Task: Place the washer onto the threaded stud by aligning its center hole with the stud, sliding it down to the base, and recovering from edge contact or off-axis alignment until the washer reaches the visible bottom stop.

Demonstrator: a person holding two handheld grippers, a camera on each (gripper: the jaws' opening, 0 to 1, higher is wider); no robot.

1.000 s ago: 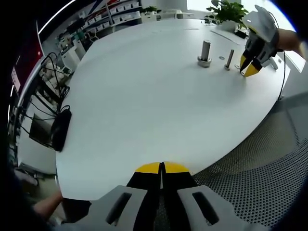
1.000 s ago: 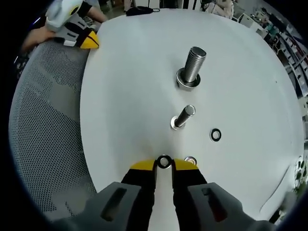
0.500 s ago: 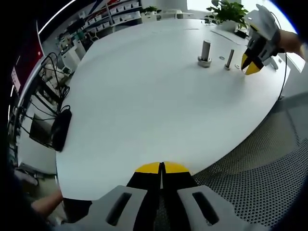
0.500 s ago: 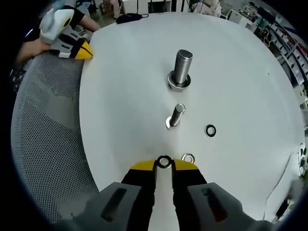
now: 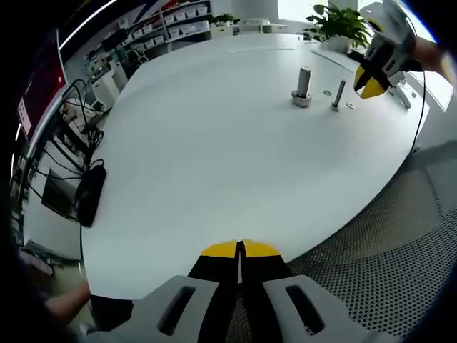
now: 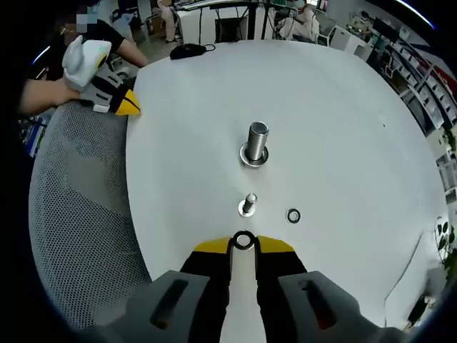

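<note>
1. The washer (image 6: 243,241) sits pinched on edge between the yellow tips of the right gripper (image 6: 243,244), its hole facing the camera, raised above the white table (image 6: 343,128). In the left gripper view that gripper (image 5: 371,87) hangs in the air just beyond the studs.

2. The step in hand, by judgement, is the carry: the washer is grasped and lifted but not yet over a stud. The thin threaded stud (image 6: 248,204) stands upright nearest the jaws; the thick threaded stud (image 6: 255,143) stands farther off on the same line, with a collar or washer at its base.

3. Which stud is meant cannot be told from the pictures; the washer's small hole suggests the thin one. The next move calls for turning the washer flat, centring its hole over the stud's tip and lowering it along the axis; any tilt would likely catch an edge on the threads.

4. The left gripper (image 5: 239,250) rests at the near table edge, over a perforated grey surface (image 5: 400,250), its jaws pressed together on nothing.

5. Counted: two studs; one washer held and one loose washer (image 6: 293,215) lying flat on the table just right of the thin stud; two grippers.

6. Beyond the table stand shelves (image 5: 171,16), a potted plant (image 5: 339,16) and a tangle of cables (image 5: 75,121).
</note>
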